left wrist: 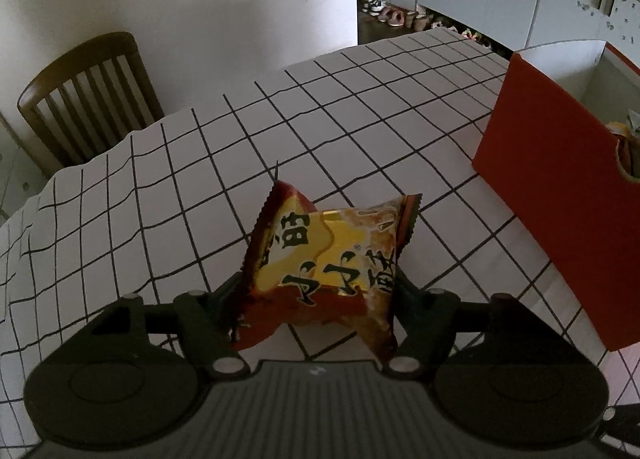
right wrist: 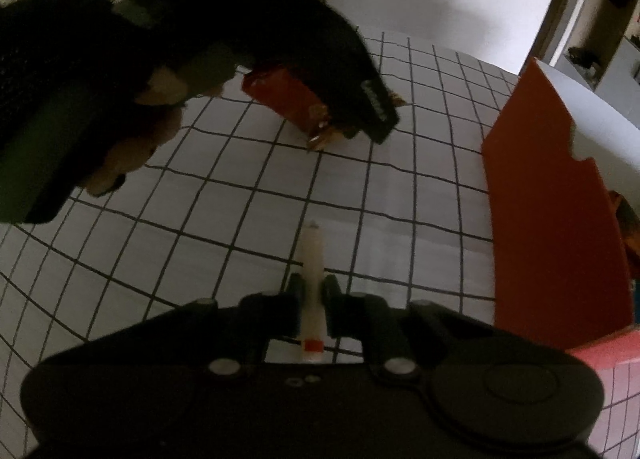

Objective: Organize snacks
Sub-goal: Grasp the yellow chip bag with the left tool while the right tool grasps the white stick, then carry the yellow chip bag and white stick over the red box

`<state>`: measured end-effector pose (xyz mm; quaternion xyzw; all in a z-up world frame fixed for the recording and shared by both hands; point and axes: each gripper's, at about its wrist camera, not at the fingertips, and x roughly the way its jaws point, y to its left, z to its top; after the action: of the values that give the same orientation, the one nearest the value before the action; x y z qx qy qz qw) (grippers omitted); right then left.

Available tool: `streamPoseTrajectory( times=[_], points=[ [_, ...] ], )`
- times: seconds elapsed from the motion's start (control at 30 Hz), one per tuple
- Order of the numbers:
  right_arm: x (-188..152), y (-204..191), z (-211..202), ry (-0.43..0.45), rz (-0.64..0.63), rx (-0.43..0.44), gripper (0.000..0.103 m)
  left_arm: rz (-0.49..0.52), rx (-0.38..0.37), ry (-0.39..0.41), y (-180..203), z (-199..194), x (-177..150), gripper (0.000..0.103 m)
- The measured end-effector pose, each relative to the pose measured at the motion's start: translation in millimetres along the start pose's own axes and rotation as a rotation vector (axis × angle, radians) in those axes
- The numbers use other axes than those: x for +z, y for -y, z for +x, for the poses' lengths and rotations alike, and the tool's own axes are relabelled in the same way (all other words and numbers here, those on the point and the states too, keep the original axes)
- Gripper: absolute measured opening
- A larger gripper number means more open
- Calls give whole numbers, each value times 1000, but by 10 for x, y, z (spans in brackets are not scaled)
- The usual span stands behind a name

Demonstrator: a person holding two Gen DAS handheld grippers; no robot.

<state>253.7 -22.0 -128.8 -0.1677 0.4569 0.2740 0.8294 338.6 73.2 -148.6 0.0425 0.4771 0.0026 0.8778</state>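
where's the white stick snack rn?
Right wrist view: white stick snack clamped in the right gripper, above the grid tablecloth, left of the red box.

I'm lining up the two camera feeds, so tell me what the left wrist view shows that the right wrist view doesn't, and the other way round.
Only the left wrist view shows the printed front of the yellow and red snack packet in the left claw, and a wooden chair. Only the right wrist view shows the right claw shut on a slim white stick packet, and the person's left hand. Both show the grid tablecloth and red box.
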Motion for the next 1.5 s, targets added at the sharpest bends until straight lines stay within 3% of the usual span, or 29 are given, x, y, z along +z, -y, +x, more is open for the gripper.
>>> streamPoseTrajectory(
  times=[0.4, 0.97, 1.5],
  points=[
    [-147, 242, -396, 18, 130, -7, 9, -108, -43, -31, -14, -321, -277, 73],
    [-369, 410, -1164, 109, 204, 4, 9, -240, -134, 9, 108, -1212, -730, 73],
    [-453, 895, -1807, 232, 236, -9, 9, -226, -177, 90, 660, -1869, -679, 73]
  ],
)
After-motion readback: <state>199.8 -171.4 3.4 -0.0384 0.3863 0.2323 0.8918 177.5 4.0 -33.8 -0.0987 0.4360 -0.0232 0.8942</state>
